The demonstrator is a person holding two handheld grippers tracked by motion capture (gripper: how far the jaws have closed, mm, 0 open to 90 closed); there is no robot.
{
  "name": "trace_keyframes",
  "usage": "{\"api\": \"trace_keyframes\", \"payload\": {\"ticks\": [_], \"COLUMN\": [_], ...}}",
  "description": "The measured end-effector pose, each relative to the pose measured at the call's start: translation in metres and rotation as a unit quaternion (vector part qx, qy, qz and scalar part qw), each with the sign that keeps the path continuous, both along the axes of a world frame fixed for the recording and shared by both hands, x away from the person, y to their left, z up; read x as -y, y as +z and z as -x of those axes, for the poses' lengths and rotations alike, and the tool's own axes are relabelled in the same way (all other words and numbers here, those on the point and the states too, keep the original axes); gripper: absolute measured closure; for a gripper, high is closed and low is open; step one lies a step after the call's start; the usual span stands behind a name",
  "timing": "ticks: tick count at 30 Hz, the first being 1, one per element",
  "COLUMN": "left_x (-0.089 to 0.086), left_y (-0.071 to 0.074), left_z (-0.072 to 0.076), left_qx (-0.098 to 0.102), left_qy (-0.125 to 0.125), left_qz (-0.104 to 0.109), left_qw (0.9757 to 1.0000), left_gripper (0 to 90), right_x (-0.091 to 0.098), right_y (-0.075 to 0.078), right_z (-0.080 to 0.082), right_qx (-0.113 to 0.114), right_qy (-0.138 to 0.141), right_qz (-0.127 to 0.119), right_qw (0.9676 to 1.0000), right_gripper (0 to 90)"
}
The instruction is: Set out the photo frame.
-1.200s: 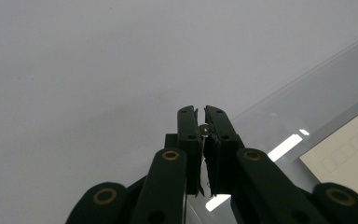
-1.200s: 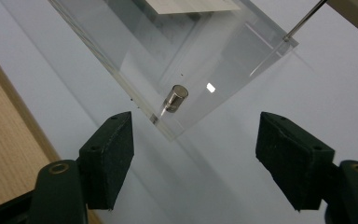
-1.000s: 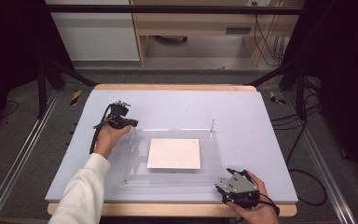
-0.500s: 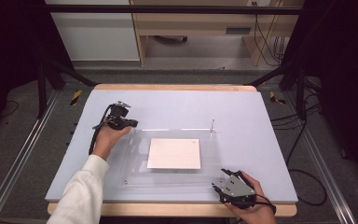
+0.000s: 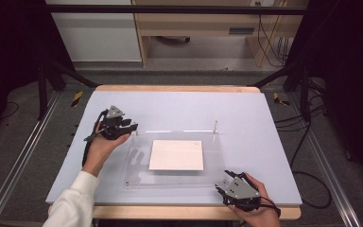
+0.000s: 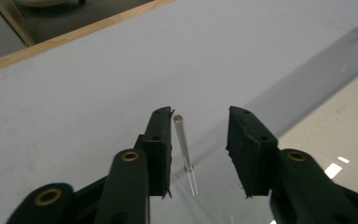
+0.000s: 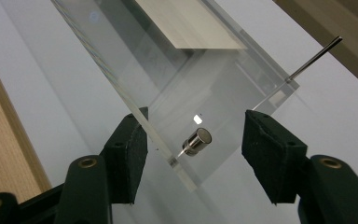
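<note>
A: What does the table [image 5: 283, 142] look like?

B: Pale blue-grey top with a light wood edge [image 5: 179, 88] along the far side.

A: And around it?

B: Grey floor [image 5: 33, 156], with metal rails [image 5: 16, 165] along the left. Black frame legs [image 5: 45, 90] stand on both sides, and a black bar [image 5: 170, 8] crosses the top.

A: Behind it?

B: A white cabinet [image 5: 94, 42] at left, a wooden bench [image 5: 203, 23] beside it. Black cables [image 5: 307, 156] trail over the floor on the right. The far corners are dark.
</note>
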State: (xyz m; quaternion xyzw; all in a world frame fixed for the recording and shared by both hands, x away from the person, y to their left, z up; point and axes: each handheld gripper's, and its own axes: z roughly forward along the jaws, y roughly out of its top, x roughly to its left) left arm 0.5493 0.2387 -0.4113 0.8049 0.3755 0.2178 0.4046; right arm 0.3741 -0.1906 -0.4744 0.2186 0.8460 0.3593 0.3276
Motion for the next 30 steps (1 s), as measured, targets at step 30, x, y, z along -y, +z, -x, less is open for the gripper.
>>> {"api": "trace_keyframes", "payload": {"ticks": [30], "left_x": [0.023], "left_y": [0.012], "left_z": [0.129], "left_qx": [0.061], "left_qy": [-0.139], "left_qz": [-0.038], "left_qw": [0.9877], "left_gripper": [20.7], "right_x": [0.0], "right_y": [0.018], "right_z": [-0.004], "right_qx": [-0.009], "right_qy": [-0.012], "right_qz": [-0.019], "right_qw": [0.9997], "right_gripper": [42.1]}}
